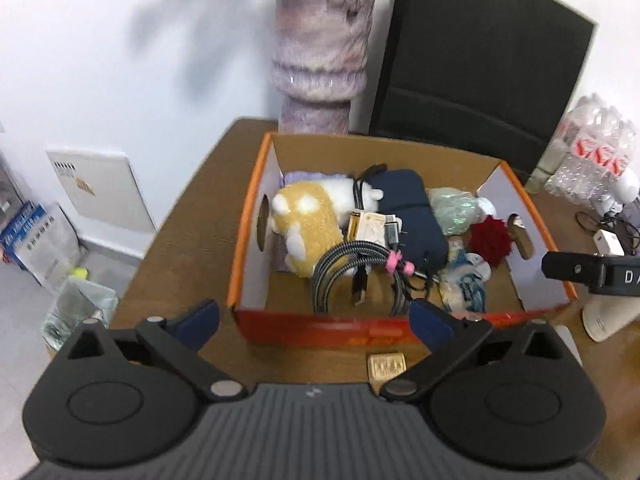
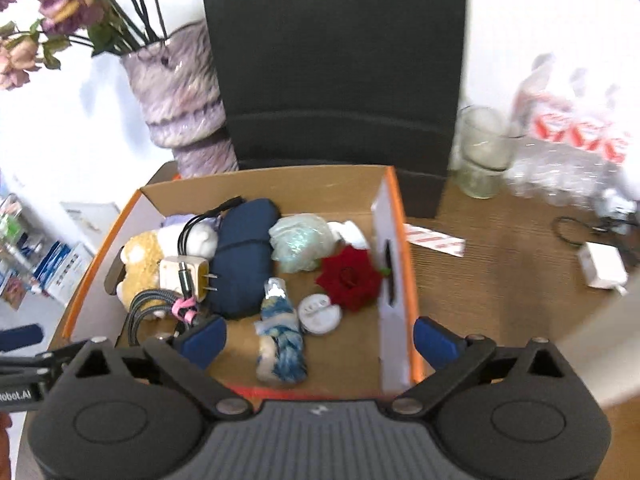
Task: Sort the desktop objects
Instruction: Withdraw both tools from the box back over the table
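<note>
My left gripper (image 1: 314, 316) stood wide with nothing between its pads, hovering just before the near wall of the orange cardboard box (image 1: 240, 264), and my right gripper (image 2: 320, 338) was equally wide and empty, straddling the box's right wall from above. Most of the desk things already lay in the box: a yellow plush toy (image 1: 308, 216) at the left, a coiled braided cable (image 1: 360, 268) in front, a white charger plug (image 2: 182, 274) resting on the plush, a navy pouch (image 2: 242, 256) in the middle, a red fabric flower (image 2: 350, 278) near the right wall, and a blue-and-white rope toy (image 2: 280, 332) beside a small round tin (image 2: 320, 314). One small tan block (image 1: 386, 366) sat on the wooden table (image 1: 180, 240) just outside the near wall, and I judged it the next thing to sort. It looked light, stiff and flat-sided, so I would have pinched it across its two short sides. The plush and rope would give under the pads; the cable would flop, best taken at its pink tie (image 1: 394, 260)
</note>
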Demonstrator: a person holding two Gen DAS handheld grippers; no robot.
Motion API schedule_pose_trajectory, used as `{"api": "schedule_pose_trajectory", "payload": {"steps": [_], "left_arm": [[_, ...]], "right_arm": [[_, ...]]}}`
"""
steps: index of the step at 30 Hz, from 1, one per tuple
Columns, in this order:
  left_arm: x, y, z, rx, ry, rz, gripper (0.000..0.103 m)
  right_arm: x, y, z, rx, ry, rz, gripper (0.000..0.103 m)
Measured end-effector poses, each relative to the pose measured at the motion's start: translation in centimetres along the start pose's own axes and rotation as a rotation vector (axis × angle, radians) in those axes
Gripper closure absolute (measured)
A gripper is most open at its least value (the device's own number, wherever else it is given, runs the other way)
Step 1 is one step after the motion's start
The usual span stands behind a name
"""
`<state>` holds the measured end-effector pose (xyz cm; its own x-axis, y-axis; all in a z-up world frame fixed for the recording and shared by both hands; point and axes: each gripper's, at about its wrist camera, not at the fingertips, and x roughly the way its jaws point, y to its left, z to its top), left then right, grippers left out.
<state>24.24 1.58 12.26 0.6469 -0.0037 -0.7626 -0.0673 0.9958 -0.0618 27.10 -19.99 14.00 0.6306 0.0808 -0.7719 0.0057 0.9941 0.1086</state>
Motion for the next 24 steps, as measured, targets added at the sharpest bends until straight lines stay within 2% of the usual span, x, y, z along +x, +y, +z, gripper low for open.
{"api": "schedule_pose_trajectory", "payload": {"steps": [7, 11, 16, 18, 22, 24], "left_arm": [[-6.8, -0.9, -5.4, -0.012, -0.117, -0.045, 0.0], [-9.8, -1.5, -9.3, -0.023, -0.171, -0.083, 0.0], [-12.5, -1.7, -15.8, -0.025, -0.263, -0.102, 0.0], [-13.1, -1.6, -19.1, -0.051, -0.3, -0.064, 0.0], [-13.4, -1.4, -24.5, -0.07, -0.296, -0.017, 0.0], [-13.7, -1.3, -26.7, -0.069, -0.295, -0.016, 0.0]], "right_arm": [[-7.7, 0.0, -6.2, -0.063, -0.24, -0.033, 0.0], [-10.9, 0.0, -10.8, -0.094, -0.323, -0.032, 0.0], [-13.0, -0.5, -17.2, -0.088, -0.344, -0.008, 0.0], [-13.3, -0.7, -20.0, -0.09, -0.331, 0.002, 0.0], [-13.6, -1.3, -25.4, -0.08, -0.327, 0.022, 0.0], [-13.7, -1.7, -27.8, -0.072, -0.315, 0.03, 0.0]]}}
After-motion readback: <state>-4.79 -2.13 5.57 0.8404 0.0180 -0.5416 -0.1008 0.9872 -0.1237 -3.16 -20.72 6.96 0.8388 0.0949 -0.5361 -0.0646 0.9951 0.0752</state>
